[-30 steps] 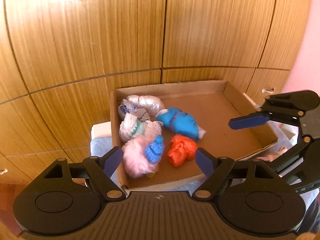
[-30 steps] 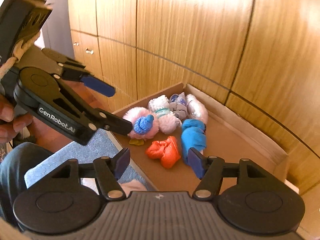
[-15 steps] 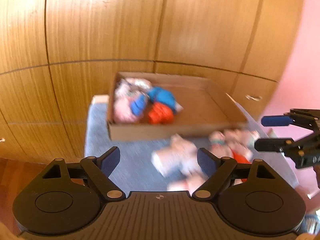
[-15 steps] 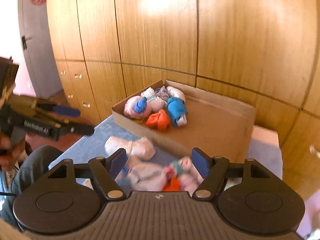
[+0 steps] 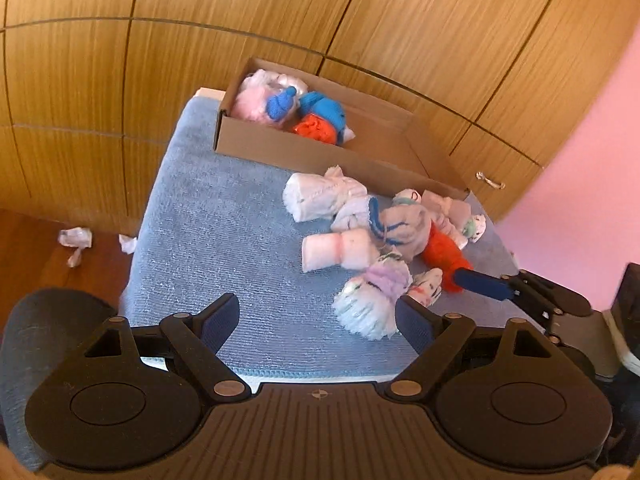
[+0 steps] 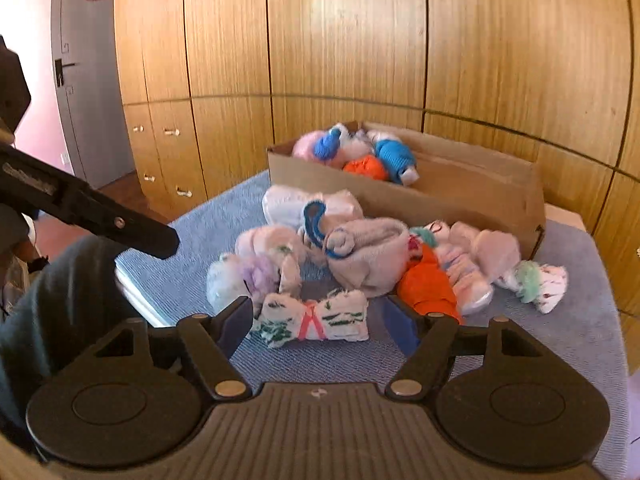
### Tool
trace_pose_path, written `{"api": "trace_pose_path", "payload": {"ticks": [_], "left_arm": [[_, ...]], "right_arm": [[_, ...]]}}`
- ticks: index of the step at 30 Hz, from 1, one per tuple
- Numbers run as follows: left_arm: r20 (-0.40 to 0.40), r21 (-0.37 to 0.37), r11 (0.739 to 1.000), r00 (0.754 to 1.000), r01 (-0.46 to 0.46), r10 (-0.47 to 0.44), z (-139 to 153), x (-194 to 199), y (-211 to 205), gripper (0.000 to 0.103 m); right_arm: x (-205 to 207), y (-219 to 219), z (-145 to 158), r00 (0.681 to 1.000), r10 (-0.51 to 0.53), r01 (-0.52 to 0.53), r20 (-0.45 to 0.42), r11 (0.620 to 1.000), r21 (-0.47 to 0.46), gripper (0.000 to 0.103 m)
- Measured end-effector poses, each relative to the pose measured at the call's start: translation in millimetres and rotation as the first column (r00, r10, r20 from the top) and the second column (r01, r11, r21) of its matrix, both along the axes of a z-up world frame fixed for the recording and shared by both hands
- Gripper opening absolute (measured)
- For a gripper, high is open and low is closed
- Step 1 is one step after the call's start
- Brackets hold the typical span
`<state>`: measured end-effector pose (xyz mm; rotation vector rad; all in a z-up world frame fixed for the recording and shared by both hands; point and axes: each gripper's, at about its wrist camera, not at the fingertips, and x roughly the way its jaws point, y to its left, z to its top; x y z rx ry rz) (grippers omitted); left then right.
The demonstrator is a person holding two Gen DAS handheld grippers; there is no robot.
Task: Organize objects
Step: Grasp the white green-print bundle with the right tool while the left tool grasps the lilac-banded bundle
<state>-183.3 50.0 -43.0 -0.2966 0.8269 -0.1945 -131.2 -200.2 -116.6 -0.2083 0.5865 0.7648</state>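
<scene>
A cardboard box [image 5: 304,152] [image 6: 440,208] at the far end of a blue towel [image 5: 224,232] [image 6: 560,340] holds pink, blue, orange and cyan sock rolls. A pile of loose sock bundles [image 5: 360,216] [image 6: 360,248] lies in front of the box. My left gripper [image 5: 316,320] is open over the towel, with a white-and-green bundle [image 5: 366,312] by its right finger. My right gripper [image 6: 320,318] is open and straddles a white bundle with green marks and a pink band [image 6: 316,320]; its right pad stands clear of it. An orange sock [image 6: 428,288] lies beside its right finger.
Wooden wardrobe doors [image 5: 240,20] and drawers [image 6: 168,152] stand behind the box. Crumpled paper [image 5: 74,238] lies on the wooden floor at left. A grey door [image 6: 92,80] is at far left. A person's knee in dark cloth [image 6: 60,300] is at the towel's near edge.
Both grippers have pulled back from the box and sunk toward the towel. The loose pile has come into view, and the right gripper now straddles the green-marked bundle.
</scene>
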Motion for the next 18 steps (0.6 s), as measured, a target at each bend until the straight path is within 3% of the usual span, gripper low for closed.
{"api": "trace_pose_path", "payload": {"ticks": [3,7,18], "left_arm": [[0.013,0.052,0.998,0.999,0.038,-0.038,-6,2,-5,0.089],[-0.005,0.052,0.996,0.997,0.075,-0.075,-15,10,-15,0.089],[-0.011,0.133,0.975,0.984,0.175,-0.175,-27,28,-54,0.089]], "right_arm": [[7,3,-8,1.0,0.007,-0.007,0.003,1.0,-0.012,0.064],[9,4,-15,0.999,0.031,-0.031,0.009,1.0,-0.003,0.056],[-6,-35,-1,0.999,-0.015,0.013,0.035,0.999,0.038,0.055]]}}
